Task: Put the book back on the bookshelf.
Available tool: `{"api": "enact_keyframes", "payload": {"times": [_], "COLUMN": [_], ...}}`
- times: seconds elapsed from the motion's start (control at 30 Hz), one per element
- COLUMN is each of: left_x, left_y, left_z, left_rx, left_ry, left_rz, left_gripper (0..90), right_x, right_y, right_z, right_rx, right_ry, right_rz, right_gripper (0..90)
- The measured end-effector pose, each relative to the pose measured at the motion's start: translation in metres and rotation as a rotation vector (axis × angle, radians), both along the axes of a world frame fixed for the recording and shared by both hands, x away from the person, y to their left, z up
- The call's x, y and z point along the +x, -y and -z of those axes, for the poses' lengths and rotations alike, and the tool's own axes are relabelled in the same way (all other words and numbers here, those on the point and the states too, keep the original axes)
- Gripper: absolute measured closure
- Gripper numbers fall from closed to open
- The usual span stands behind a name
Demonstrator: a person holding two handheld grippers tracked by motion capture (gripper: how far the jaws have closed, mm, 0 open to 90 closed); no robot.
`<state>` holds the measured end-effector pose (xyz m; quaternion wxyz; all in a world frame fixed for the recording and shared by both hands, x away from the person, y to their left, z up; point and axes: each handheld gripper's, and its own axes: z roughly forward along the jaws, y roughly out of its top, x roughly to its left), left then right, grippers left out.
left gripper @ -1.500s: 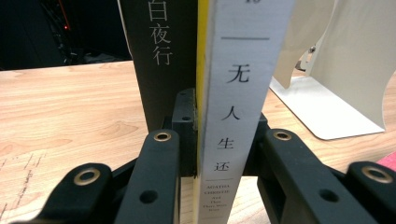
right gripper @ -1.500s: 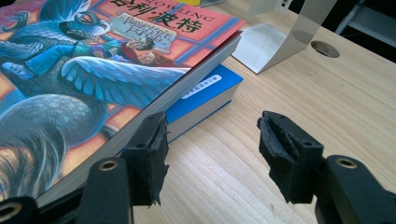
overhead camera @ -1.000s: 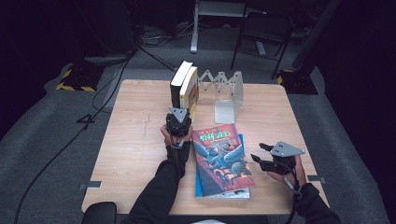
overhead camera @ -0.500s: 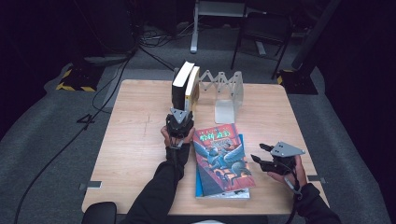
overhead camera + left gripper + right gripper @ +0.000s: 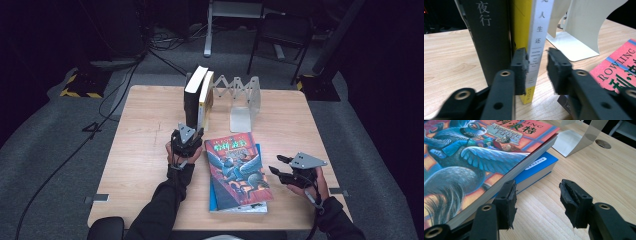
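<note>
Two books stand upright at the left end of a white folding book rack [image 5: 242, 107]: a black book [image 5: 192, 97] [image 5: 491, 45] and a yellow book with a white spine [image 5: 206, 97] [image 5: 539, 37]. My left gripper [image 5: 190, 134] [image 5: 537, 65] points at that white spine; its jaws have just been closing, and the spine shows in the narrow gap with a sliver of space at the right pad [image 5: 557, 67]. My right gripper [image 5: 276, 165] [image 5: 537, 192] stands open over bare wood beside a colourful book [image 5: 237, 167] [image 5: 474, 152] lying on a blue book [image 5: 536, 167]; its jaws have just narrowed slightly.
The wooden table [image 5: 145, 130] has free room at its left and far right. The rack's white end plate [image 5: 584, 32] [image 5: 574, 142] stands just right of the upright books. Beyond the table lie cables, chair legs and dark floor.
My left gripper has drawn back a little toward the person, away from the upright books. The right gripper and the flat books have kept their place.
</note>
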<state>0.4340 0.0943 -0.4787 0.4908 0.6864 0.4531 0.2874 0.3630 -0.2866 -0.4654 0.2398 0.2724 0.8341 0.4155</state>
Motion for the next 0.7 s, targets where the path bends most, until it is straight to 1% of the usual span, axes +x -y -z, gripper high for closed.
{"api": "enact_keyframes", "payload": {"times": [0.03, 0.1, 0.13, 0.2, 0.23, 0.3, 0.33, 0.4, 0.47, 0.57, 0.7], "left_x": [0.002, 0.004, 0.005, 0.008, 0.010, 0.014, 0.017, 0.021, 0.025, 0.029, 0.033], "left_y": [0.000, 0.002, 0.003, 0.006, 0.006, 0.006, 0.007, 0.008, 0.009, 0.009, 0.009], "left_z": [0.000, 0.000, -0.001, -0.002, -0.002, -0.002, -0.003, -0.003, -0.003, -0.003, -0.004], "left_rx": [-0.001, 0.005, 0.025, 0.036, 0.031, 0.045, 0.040, 0.047, 0.038, 0.039, 0.051], "left_ry": [-0.002, -0.004, -0.001, 0.004, 0.001, 0.001, -0.002, -0.002, -0.005, -0.004, -0.003], "left_rz": [0.005, 0.014, 0.015, 0.008, 0.009, -0.005, -0.008, -0.023, -0.028, -0.037, -0.025], "left_gripper": [72.7, 72.9, 72.8, 72.8, 72.9, 73.3, 73.6, 74.0, 74.1, 74.2, 74.3], "right_x": [0.000, 0.000, 0.000, 0.000, 0.000, 0.000, 0.000, 0.000, 0.001, 0.001, 0.001], "right_y": [0.000, 0.000, 0.000, 0.001, 0.002, 0.001, 0.001, 0.001, 0.002, 0.003, 0.003], "right_z": [0.000, 0.000, 0.000, 0.000, 0.000, 0.000, 0.000, 0.000, 0.000, 0.000, -0.001], "right_rx": [0.000, 0.000, 0.001, 0.006, 0.007, 0.004, 0.003, 0.000, 0.003, 0.006, 0.004], "right_ry": [0.001, 0.001, 0.002, 0.002, 0.004, 0.003, 0.003, 0.002, 0.004, 0.003, 0.006], "right_rz": [-0.004, -0.003, -0.001, 0.005, 0.005, 0.008, 0.007, 0.008, 0.010, 0.016, 0.016], "right_gripper": [46.1, 45.9, 45.8, 45.7, 45.7, 45.6, 45.5, 45.3, 45.3, 45.1, 45.1]}}
